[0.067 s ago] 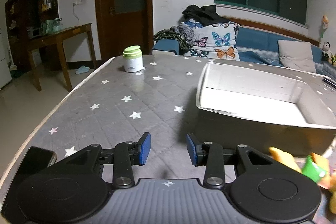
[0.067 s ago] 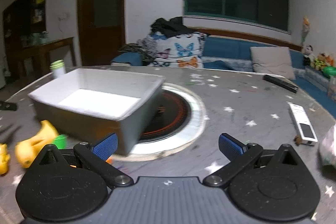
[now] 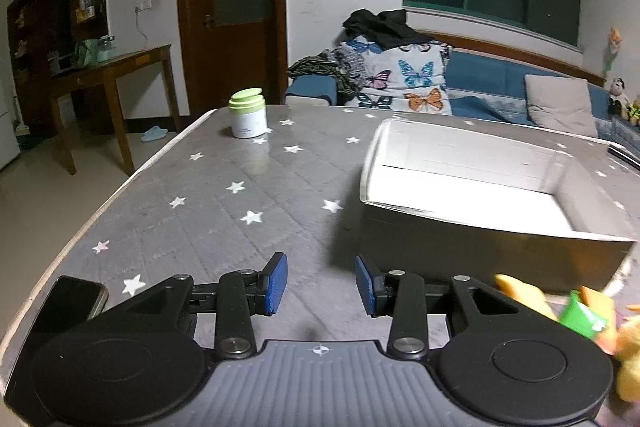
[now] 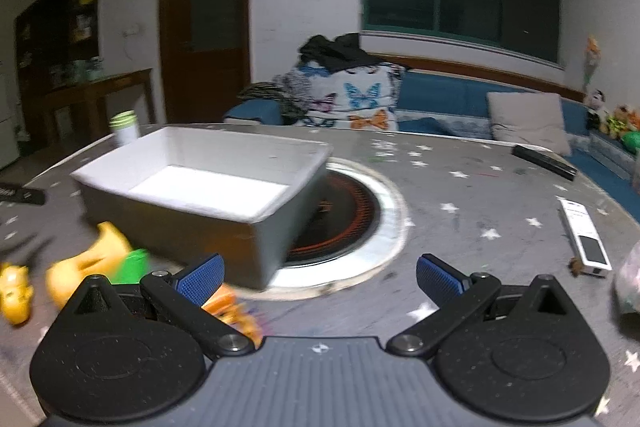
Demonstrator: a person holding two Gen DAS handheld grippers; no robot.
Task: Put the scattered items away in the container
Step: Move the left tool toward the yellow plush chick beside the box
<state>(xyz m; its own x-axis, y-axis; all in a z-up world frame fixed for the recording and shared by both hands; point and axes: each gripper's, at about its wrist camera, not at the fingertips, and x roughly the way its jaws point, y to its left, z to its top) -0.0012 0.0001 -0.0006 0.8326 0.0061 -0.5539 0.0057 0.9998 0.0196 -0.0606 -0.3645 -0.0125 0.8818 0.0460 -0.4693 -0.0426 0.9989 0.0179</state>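
Note:
A grey box with a white inside (image 3: 492, 239) (image 4: 192, 223) stands on the star-patterned table, nothing visible inside it. Yellow, orange and green toys lie in front of it, at the right edge of the left wrist view (image 3: 576, 311) and at lower left in the right wrist view (image 4: 96, 263). A small yellow toy (image 4: 16, 291) lies further left, an orange one (image 4: 232, 311) beside the right gripper's left finger. My left gripper (image 3: 321, 285) is open and empty, left of the box. My right gripper (image 4: 320, 277) is wide open and empty, before the box's right corner.
A white jar with a green lid (image 3: 248, 115) stands at the far left table edge. A black phone (image 3: 72, 303) lies near my left gripper. A round burner ring (image 4: 360, 211) is set in the table. A white remote (image 4: 584, 239) and a black remote (image 4: 544, 157) lie right.
The right wrist view has shifted slightly and is blurred by motion; the toys at lower left sit a little closer to the gripper. The left gripper is unchanged.

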